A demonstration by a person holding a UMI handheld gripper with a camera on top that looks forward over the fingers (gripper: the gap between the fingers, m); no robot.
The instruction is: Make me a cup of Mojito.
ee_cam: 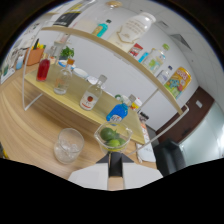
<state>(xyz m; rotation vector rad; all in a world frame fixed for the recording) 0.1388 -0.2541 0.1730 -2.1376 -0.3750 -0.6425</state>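
A clear plastic cup [113,137] with green lime pieces in it sits right at the tips of my gripper [115,156]. The fingers come together under its near wall and are shut on it. The cup stands straight in my view while the table [30,127] and shelf [75,107] slant. To the left of the cup, on the wooden table, stands a clear glass [68,145] with ice cubes. Beyond them on the lower shelf are a clear bottle with a red label [91,96] and a blue bottle [118,112] lying down. A bunch of mint [67,51] is at the far end.
The lower shelf also carries a glass of red drink [43,69], an empty glass jar [61,81] and small white dishes [80,72]. An upper shelf [120,52] holds bottles and packets. A dark chair [167,150] stands to the right, by the table's end.
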